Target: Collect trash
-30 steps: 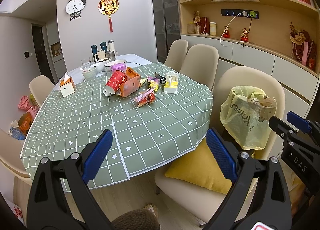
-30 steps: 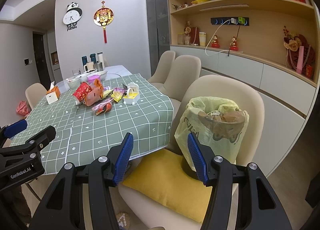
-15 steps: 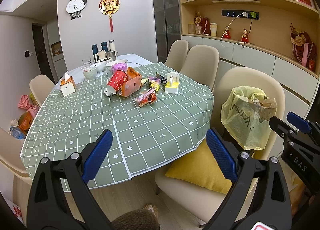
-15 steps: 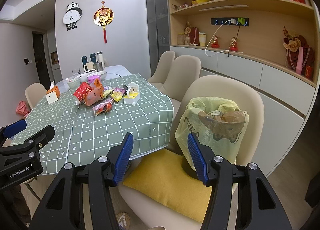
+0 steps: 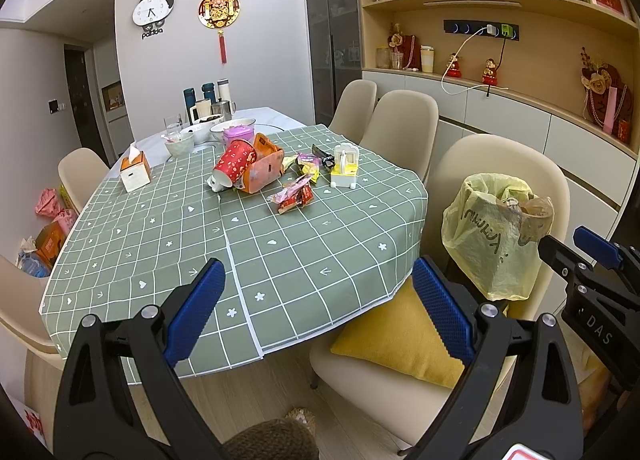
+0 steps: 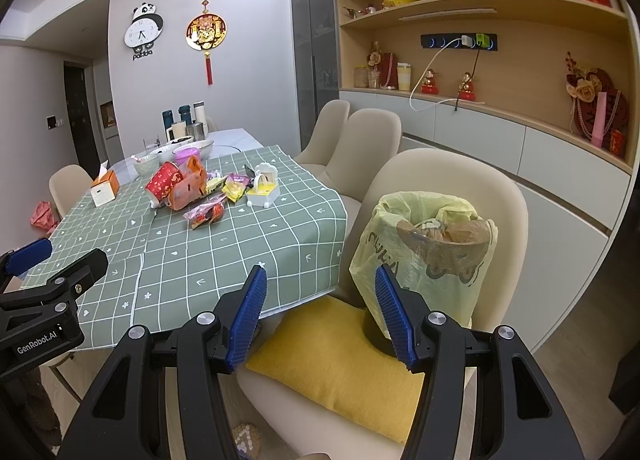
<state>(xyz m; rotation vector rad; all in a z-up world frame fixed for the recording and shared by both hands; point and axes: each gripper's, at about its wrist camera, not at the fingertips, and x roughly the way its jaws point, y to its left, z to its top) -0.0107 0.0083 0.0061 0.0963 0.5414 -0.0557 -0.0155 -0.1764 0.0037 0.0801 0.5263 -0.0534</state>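
view edged closer; trash bag (image 6: pixel 424 248) contents unclear

Your table (image 5: pixel 120 260) (green checked cloth) carries a tipped red cup (image 5: pixel 234 164), snack wrappers (image 5: pixel 294 198), a tissue box (image 5: pixel 135 172) and bowls (image 5: pixel 180 146).

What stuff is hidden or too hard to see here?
- Bin under the yellow trash bag: both views, the bag covers it.
- Snack wrappers print: both views, too small.
- Floor object: right wrist view, cut by the right gripper.
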